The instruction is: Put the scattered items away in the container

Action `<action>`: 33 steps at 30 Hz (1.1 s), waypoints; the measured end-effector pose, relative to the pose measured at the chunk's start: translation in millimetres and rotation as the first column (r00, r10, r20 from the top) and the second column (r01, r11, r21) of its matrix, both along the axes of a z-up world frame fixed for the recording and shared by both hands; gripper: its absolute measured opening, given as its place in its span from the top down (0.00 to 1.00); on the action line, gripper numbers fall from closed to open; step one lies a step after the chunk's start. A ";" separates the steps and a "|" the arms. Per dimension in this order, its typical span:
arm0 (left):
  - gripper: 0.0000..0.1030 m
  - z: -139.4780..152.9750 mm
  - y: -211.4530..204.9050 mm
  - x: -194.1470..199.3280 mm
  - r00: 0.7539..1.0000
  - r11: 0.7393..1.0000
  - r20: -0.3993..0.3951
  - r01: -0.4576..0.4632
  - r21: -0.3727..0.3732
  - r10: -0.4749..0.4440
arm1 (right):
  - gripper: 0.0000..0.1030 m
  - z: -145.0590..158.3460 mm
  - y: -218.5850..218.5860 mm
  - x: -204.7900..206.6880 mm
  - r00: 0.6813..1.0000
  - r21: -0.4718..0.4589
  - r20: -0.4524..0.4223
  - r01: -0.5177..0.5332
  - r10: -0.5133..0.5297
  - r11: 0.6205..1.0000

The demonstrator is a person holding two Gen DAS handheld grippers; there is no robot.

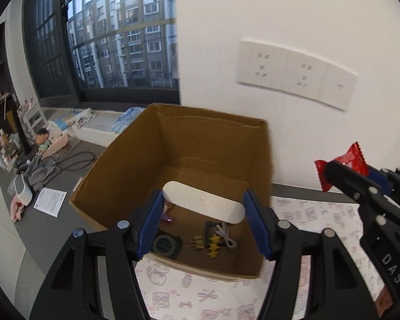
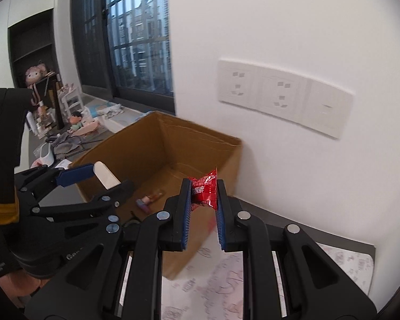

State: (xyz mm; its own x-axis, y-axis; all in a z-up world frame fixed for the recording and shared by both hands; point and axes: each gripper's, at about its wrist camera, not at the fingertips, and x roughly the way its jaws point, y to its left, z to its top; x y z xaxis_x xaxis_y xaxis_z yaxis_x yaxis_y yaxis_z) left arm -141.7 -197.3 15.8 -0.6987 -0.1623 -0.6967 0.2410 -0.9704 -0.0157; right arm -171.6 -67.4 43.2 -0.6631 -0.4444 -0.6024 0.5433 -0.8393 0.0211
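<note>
- My left tool (image 1: pixel 202 200) grips a flat white oblong piece (image 1: pixel 204 202) by its two ends, the blue pads closed against it, in the lower middle of the left wrist view.
- That white piece hangs over the open top of the cardboard box (image 1: pixel 136 160), which fills the centre of the frame and stands against the white wall.
- On the box floor, low in the frame, lie a dark round-faced gadget (image 1: pixel 165 245), a row of yellow stars (image 1: pixel 213 245), a white cable (image 1: pixel 226 237) and a small pink and purple thing (image 1: pixel 169 214) I cannot make out.
- My right tool (image 2: pixel 204 193) is clamped on a red snack packet (image 2: pixel 204 190), seen centre of the right wrist view; its wrapper ends stick out above the fingers.
- In that view the packet sits in front of the box's right wall, near the rim; I cannot tell whether it is over the opening or just outside.
- The box stands on a pink-patterned mat (image 1: pixel 178 293) spread on the grey desk (image 1: pixel 56 229).
- A white socket panel (image 1: pixel 296 74) sits on the wall at upper right.
- A printed paper (image 1: pixel 50 201) lies on the desk at left, near a white device (image 1: pixel 21 189).
</note>
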 end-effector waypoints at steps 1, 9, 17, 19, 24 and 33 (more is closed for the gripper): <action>0.42 -1.4 -8.7 0.0 1.000 1.000 0.003 -0.012 0.007 0.012 | 0.84 -3.6 -10.5 -2.3 1.000 0.000 0.007 -0.010 0.010 1.000; 0.41 -26.6 -50.5 -17.0 0.997 0.998 0.047 -0.068 0.014 0.067 | 0.84 -46.2 -45.1 -27.0 0.996 0.030 0.094 -0.013 0.010 0.999; 0.41 -52.1 -67.7 -19.9 0.992 0.994 0.088 -0.091 0.066 0.085 | 0.52 -74.6 -66.0 -30.7 0.994 0.129 0.103 -0.036 0.023 0.991; 0.41 -54.1 -71.6 -19.8 0.991 0.993 0.100 -0.093 0.077 0.085 | 0.39 -71.1 -63.6 -27.4 0.996 0.119 0.091 -0.035 0.024 0.992; 0.15 -40.6 -70.5 -8.7 0.995 0.994 0.069 -0.079 0.076 0.074 | 0.20 -52.3 -43.3 -15.1 0.999 0.094 0.049 -0.002 -0.003 0.996; 0.00 0.9 -8.4 25.5 0.998 1.000 -0.055 -0.003 0.018 0.004 | 0.00 -36.5 50.6 22.0 0.989 0.069 -0.061 0.141 -0.137 0.988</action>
State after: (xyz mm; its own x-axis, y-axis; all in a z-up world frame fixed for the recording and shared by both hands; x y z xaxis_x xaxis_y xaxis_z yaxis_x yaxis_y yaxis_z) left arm -116.2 -205.7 16.7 -0.7358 -0.1523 -0.6599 0.2425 -0.9690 -0.0468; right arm -149.6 -16.7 6.6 -0.7490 -0.3016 -0.5900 0.4198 -0.9049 -0.0703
